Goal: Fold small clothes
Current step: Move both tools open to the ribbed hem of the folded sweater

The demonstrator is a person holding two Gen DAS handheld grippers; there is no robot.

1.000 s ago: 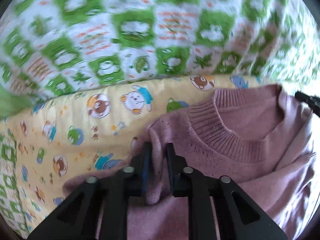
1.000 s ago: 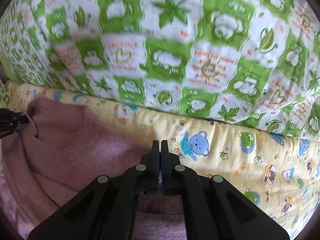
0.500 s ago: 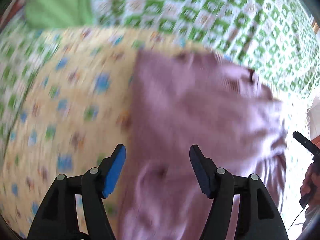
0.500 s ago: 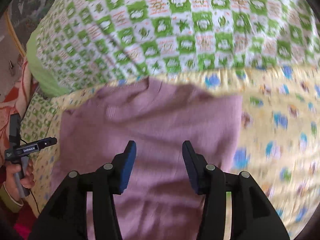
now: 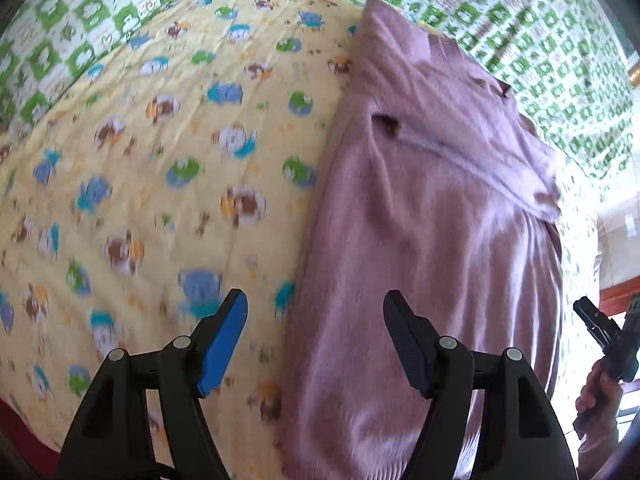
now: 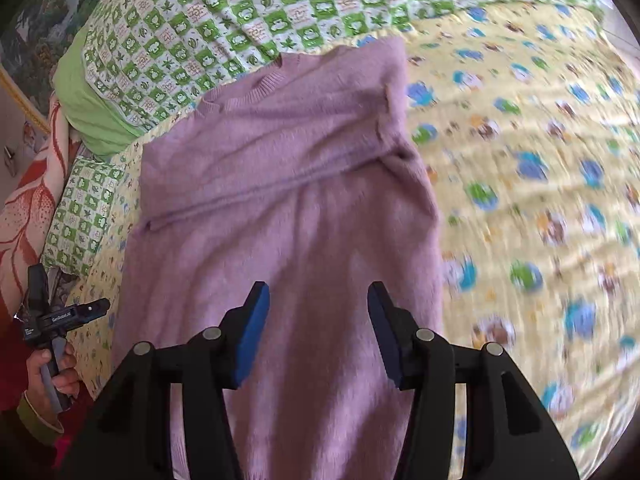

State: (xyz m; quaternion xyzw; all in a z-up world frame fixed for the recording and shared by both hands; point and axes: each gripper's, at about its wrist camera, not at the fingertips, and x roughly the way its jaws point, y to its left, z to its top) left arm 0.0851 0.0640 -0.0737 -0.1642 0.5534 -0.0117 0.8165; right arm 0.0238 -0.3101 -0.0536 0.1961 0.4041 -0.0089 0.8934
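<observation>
Sweater hem: my pink sweater [image 6: 288,208] is running off the bottom edge behind my right claw [image 6: 316,328].
Cartoon prints: the yellow sheet [image 5: 140,200] is smearing near my left claw [image 5: 316,340].
Folded sleeves: I am not seeing where they end.
Left hand [image 6: 52,364]: the frame edge is cropping it.

Left claw [image 5: 315,312], right claw [image 6: 318,304]: black arms, silver rivets, blue pads; olive cuff [image 6: 38,420] at 8 o'clock.
</observation>
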